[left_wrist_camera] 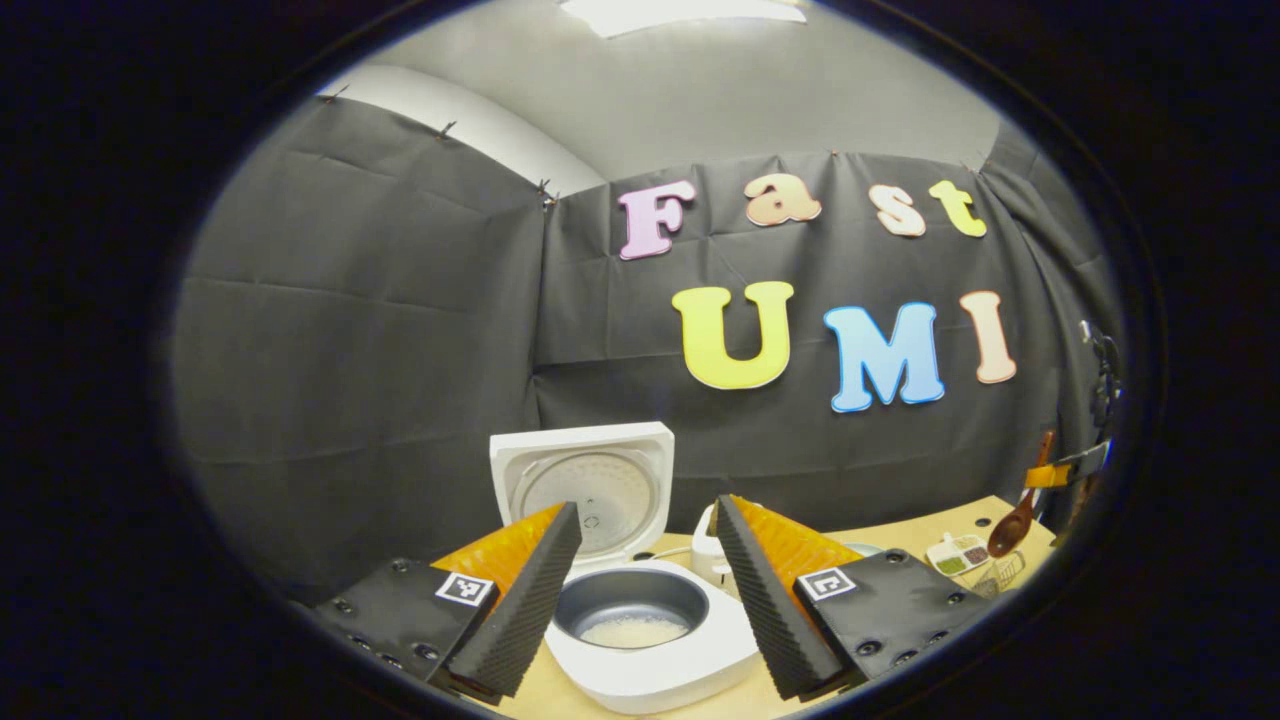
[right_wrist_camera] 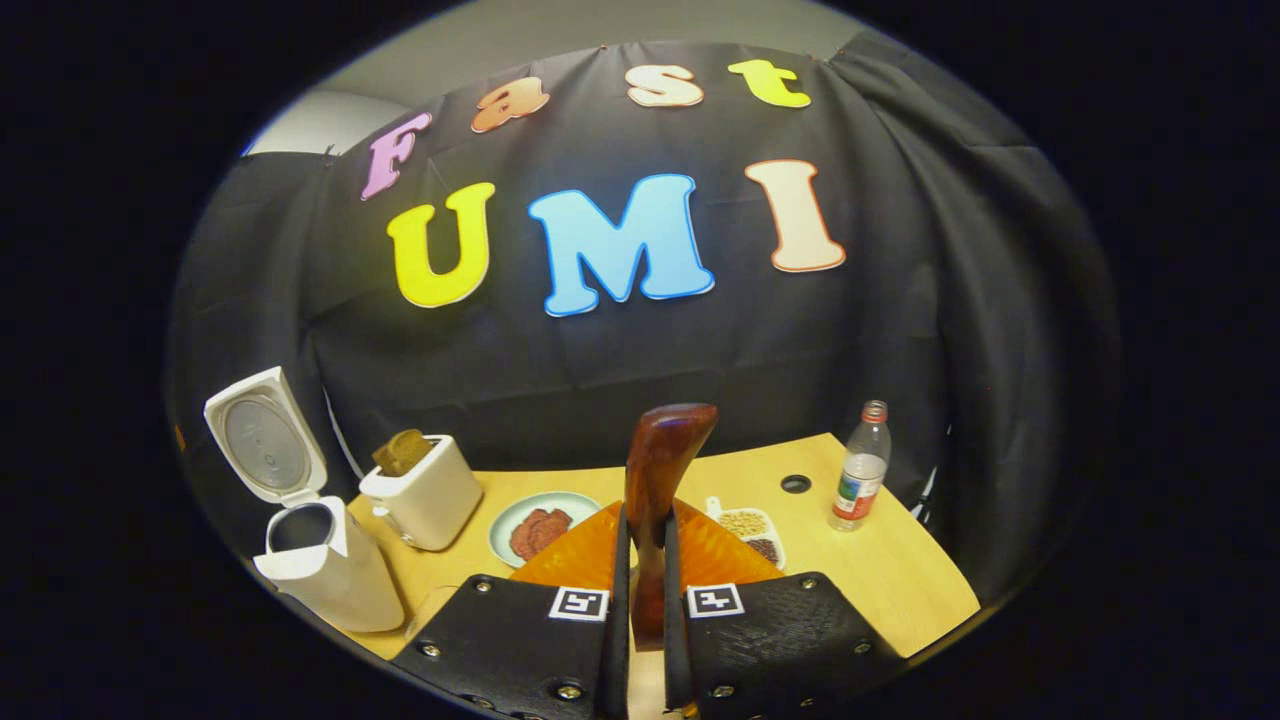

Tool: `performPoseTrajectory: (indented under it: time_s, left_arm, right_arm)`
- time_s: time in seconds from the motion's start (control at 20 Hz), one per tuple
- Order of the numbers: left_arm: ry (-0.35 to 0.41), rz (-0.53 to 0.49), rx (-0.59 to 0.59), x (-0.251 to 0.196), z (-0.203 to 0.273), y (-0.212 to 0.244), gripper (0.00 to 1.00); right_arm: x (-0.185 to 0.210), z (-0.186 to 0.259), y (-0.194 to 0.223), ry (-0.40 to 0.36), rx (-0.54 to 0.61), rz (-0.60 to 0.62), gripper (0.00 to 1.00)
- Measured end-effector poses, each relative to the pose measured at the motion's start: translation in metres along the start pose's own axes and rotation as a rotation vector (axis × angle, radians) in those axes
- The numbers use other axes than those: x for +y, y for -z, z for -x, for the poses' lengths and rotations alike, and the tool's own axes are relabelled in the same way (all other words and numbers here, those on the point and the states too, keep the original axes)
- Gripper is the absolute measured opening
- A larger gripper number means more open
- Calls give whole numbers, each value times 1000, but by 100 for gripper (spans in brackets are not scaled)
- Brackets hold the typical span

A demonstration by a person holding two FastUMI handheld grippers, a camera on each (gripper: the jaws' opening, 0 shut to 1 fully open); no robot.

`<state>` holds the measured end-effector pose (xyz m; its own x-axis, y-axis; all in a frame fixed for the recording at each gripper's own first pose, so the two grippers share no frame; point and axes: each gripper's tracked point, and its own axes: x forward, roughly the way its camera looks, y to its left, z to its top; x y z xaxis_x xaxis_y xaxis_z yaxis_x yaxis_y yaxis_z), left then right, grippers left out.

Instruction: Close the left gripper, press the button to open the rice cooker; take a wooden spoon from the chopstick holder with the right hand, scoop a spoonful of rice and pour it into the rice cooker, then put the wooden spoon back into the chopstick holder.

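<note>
Wooden spoon (right_wrist_camera: pixel 655 500) stands upright, bowl end up, clamped in the right hand-held gripper (right_wrist_camera: pixel 640 600).

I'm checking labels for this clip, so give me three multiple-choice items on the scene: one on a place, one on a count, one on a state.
1. Where is the water bottle?
A. At the table's far right
B. Inside the rice cooker
C. On the toaster

2. How many slices stick out of the toaster?
A. None
B. One
C. Three

3. The rice cooker lid is:
A. Shut
B. Open
C. Removed

Answers: 1 A, it stands near the right table corner. 2 B, one brown slice shows. 3 B, the lid stands upright behind the pot.
</note>
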<state>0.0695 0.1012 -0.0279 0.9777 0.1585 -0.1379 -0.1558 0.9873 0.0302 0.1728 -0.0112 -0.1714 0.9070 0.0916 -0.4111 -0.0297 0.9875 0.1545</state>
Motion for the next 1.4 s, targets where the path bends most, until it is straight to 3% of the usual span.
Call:
performPoseTrajectory:
  time_s: [0.25,0.35,0.45,0.6,0.7,0.8,0.85,0.9,0.95,1.1,1.15,1.4]
  left_arm:
    - [-11,-32,-7,-6,-1,-7,91]
    - [-27,-37,-1,-2,-3,-7,99]
    - [-35,-22,3,2,-5,-7,95]
    - [-53,-12,11,11,-17,-8,99]
    - [-70,-14,9,18,-29,-13,92]
    - [-86,-17,-2,29,-42,-21,95]
    - [-95,-19,-5,33,-50,-25,91]
    - [-104,-22,-6,38,-58,-28,98]
    - [-111,-25,-6,44,-68,-33,98]
    - [-119,-27,-15,58,-105,-49,94]
    - [-122,-21,-14,62,-118,-54,99]
    - [-134,43,6,82,-191,-62,98]
  right_arm:
    - [-41,-6,29,91,30,-37,14]
    - [-49,-6,48,112,70,-44,14]
    - [-49,-7,68,115,118,-52,15]
    - [-49,-3,92,110,185,-69,14]
    - [-47,4,92,102,183,-75,17]
    - [-49,14,77,97,149,-67,39]
    - [-55,19,70,119,130,-50,59]
    - [-62,24,62,151,103,-32,78]
    - [-66,33,51,173,78,-21,98]
    - [-75,56,25,213,13,-20,99]
    - [-78,63,19,223,-3,-24,99]
    - [-102,94,9,293,-36,-29,99]
